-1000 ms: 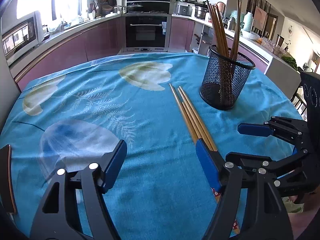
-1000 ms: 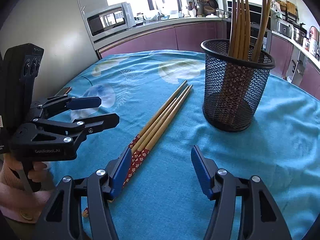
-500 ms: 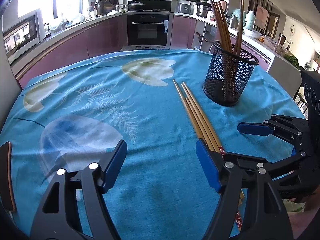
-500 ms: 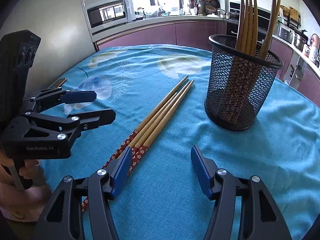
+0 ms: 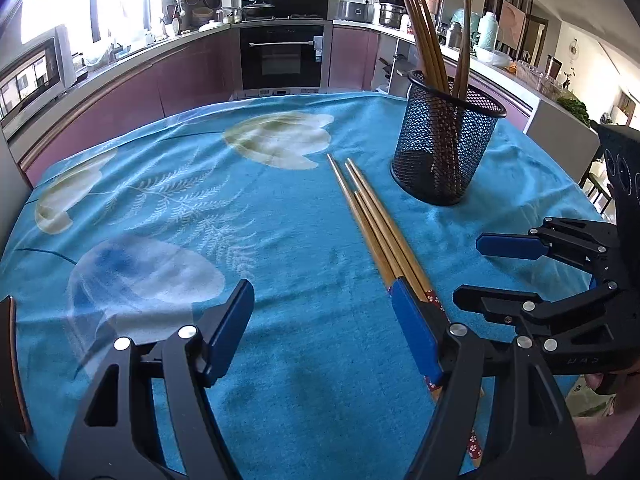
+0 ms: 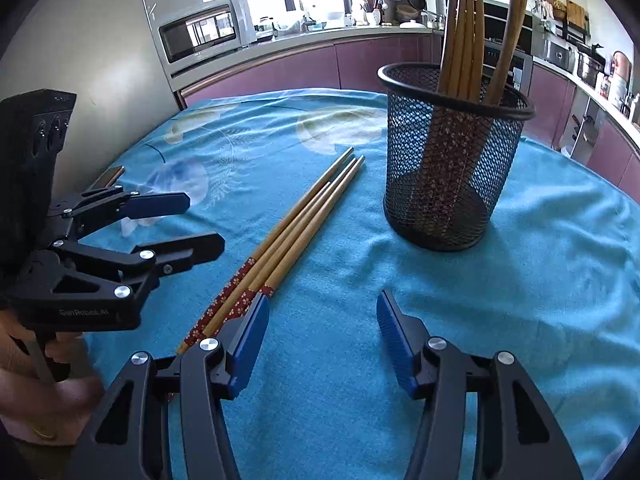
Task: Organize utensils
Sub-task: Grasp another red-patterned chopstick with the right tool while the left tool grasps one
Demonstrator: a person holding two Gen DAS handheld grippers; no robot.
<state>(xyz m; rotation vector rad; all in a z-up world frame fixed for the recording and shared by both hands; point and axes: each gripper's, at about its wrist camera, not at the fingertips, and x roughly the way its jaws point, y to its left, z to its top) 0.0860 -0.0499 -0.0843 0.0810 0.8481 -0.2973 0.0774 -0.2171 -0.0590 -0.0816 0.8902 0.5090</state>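
Before me lies a blue floral tablecloth [image 5: 280,248] over the bench. Beyond it stand a black built-in oven [image 5: 285,58], purple cabinets [image 6: 280,70], and a silver microwave [image 6: 202,34] beside bright windows.

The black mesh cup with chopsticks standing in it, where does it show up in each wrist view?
Left wrist: the mesh cup stands upper right of centre, right of the loose chopsticks.
Right wrist: the mesh cup stands upper right, again right of the loose chopsticks.
Shared landmark: the loose chopsticks lying on the blue tablecloth.
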